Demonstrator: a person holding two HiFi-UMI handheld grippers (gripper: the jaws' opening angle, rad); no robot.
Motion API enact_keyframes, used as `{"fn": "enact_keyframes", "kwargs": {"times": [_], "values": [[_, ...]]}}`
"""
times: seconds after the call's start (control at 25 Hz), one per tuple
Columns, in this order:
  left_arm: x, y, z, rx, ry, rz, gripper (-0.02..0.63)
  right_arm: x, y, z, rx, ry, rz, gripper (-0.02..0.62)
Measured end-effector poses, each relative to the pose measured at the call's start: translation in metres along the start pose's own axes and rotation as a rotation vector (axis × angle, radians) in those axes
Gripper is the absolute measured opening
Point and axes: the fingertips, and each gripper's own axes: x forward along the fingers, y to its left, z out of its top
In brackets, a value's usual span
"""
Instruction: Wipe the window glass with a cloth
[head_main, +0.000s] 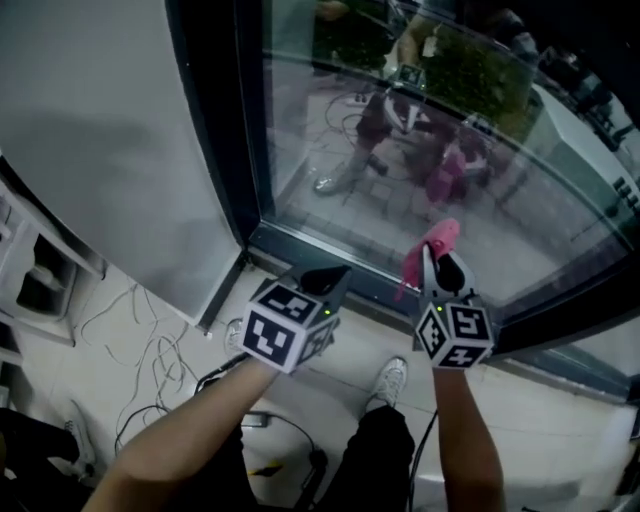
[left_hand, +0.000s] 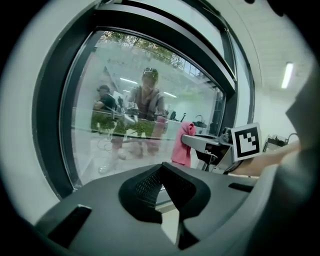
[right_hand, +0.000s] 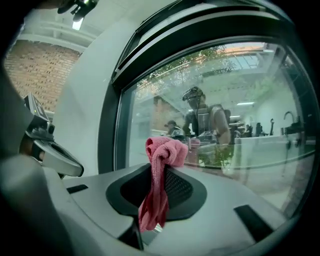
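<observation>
Tall window glass (head_main: 400, 190) stands just ahead of both arms, and the pink cloth (head_main: 432, 243), pinched upright in the right hand-held gripper (head_main: 441, 262), sits closer to the pane than the left hand-held gripper (head_main: 328, 279), whose jaws are closed on nothing

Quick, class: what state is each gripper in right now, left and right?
Left gripper: closed, nothing between its jaws.
Right gripper: closed on the pink cloth.
</observation>
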Motion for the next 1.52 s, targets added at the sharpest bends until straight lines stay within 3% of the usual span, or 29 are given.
{"fn": "enact_keyframes", "kwargs": {"times": [0.44, 0.88, 1.16, 1.52], "values": [[0.048, -0.125, 0.004, 0.060, 0.009, -0.179, 0.006, -0.118, -0.108, -0.017, 0.018, 0.030, -0.213, 0.066], [0.118, -0.215, -0.021, 0.098, 0.059, -0.318, 0.006, -0.198, -0.206, -0.073, 0.067, 0.080, -0.403, 0.066], [0.156, -0.249, -0.050, 0.099, 0.115, -0.376, 0.006, -0.226, -0.263, -0.117, 0.101, 0.123, -0.524, 0.066], [0.196, -0.263, -0.074, 0.109, 0.150, -0.419, 0.006, -0.222, -0.307, -0.170, 0.108, 0.173, -0.587, 0.066]]}}
